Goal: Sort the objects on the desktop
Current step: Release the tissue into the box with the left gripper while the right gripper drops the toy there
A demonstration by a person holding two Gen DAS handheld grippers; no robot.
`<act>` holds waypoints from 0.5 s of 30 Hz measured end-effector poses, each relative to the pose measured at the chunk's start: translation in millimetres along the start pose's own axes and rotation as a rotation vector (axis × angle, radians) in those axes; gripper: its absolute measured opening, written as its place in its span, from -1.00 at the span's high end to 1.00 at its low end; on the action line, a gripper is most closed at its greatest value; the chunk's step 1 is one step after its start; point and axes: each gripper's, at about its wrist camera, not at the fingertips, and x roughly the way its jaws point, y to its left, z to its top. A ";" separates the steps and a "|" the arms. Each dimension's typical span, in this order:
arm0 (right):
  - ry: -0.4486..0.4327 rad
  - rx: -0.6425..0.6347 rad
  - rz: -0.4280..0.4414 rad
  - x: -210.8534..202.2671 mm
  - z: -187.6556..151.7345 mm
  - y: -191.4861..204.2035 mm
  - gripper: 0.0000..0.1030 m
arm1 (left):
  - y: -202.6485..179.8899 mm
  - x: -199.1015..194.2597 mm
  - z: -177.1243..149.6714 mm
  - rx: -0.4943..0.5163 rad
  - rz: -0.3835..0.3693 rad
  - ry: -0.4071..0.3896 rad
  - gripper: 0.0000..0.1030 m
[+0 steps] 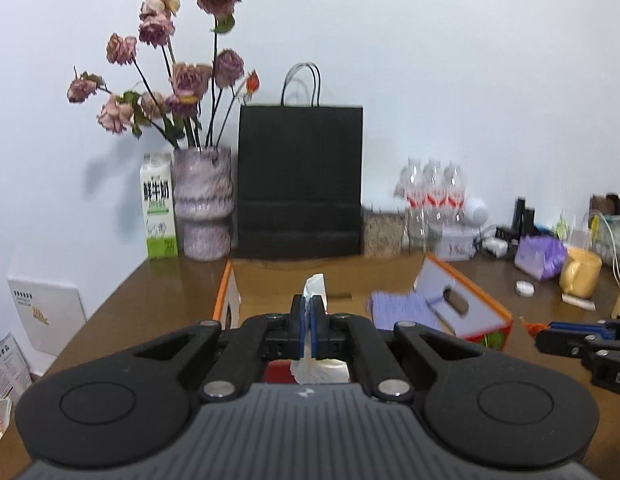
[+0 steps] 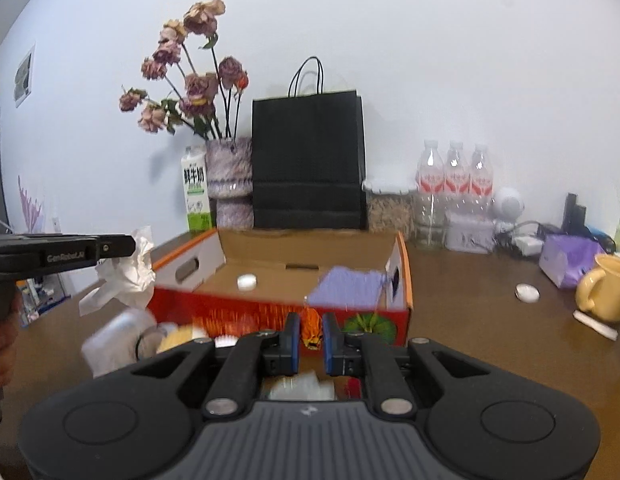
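- White crumpled tissue is pinched between the blue pads of the left gripper, whose jaws are closed tight on it; in the right wrist view the same tissue is seen hanging from that gripper's tip, above the table at the box's left end.
- On the right gripper the jaws are held nearly shut with a narrow gap; whether anything is gripped cannot be told.
- "GenRobot.AI" is read, faintly, on the side of the left gripper in the right wrist view.
- An open cardboard box with orange rims and a red printed front lies just ahead of both grippers; a small white cap and a purple cloth are seen inside it.
- Green Chinese characters are printed on the milk carton beside the vase of dried roses; red labels are borne by three water bottles.
- Bare brown table is left open right of the box, up to a white disc, a yellow mug and a purple pack.
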 end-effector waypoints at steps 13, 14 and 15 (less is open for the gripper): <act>-0.015 0.055 -0.059 108.0 48.0 -17.3 0.80 | 29.6 83.3 13.5 -0.099 0.009 0.023 0.94; -0.018 0.074 -0.068 113.2 47.4 -22.1 0.80 | 30.7 91.5 10.4 -0.099 0.014 0.050 0.94; -0.008 0.082 -0.073 119.0 46.1 -25.7 0.80 | 31.5 96.1 8.8 -0.090 0.016 0.067 0.94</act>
